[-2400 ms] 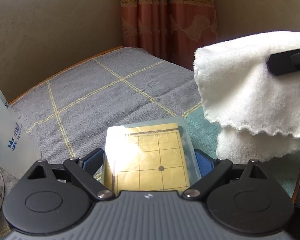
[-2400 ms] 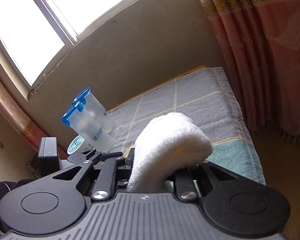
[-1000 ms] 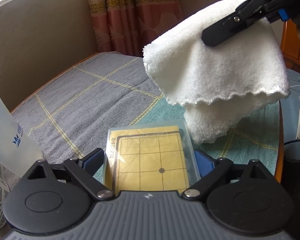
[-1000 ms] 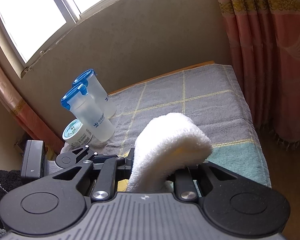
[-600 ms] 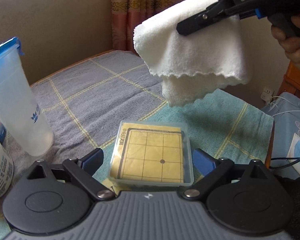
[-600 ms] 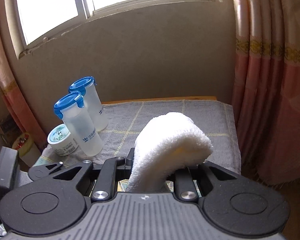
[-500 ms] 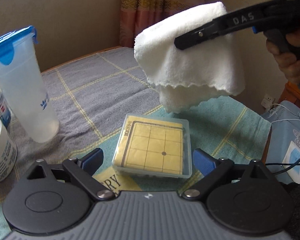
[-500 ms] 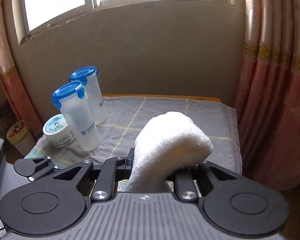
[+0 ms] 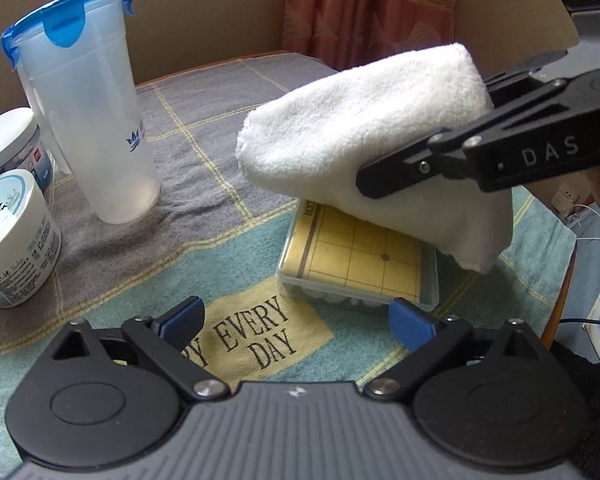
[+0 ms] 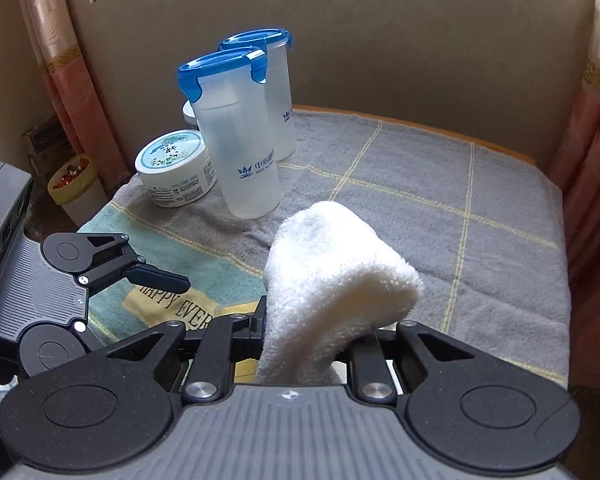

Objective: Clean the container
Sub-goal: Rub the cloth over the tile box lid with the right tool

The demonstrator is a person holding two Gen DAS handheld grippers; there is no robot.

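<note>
On the towel-covered tabletop (image 9: 228, 184), at the centre of the left wrist view, lies the flat clear plastic box with a yellow grid card inside (image 9: 360, 264), the thing to be cleaned. It sits just past the left gripper (image 9: 296, 320), whose blue-padded jaws have just been spreading and now stand wide apart, with nothing between them; the box lies ahead of the pads, untouched by them. At two o'clock the right gripper (image 9: 364, 182) is pinched tight on a folded white fluffy cloth (image 9: 364, 136), which drapes over the far half of the box and seems to rest on its lid, though the contact is hard to confirm.

To wipe well, I judge the cloth's broad fold should press flat on the lid and sweep from twelve towards six o'clock. A light box may skid on the towel, so the left gripper would best steady it by the side walls.

Counted: one box, one cloth, and two tall frosted tumblers with blue clip lids (image 10: 236, 140) at ten o'clock. Beside them stands one round white tub with a printed lid (image 10: 172, 168), with a second tub (image 9: 4, 140) behind it in the left wrist view.
</note>
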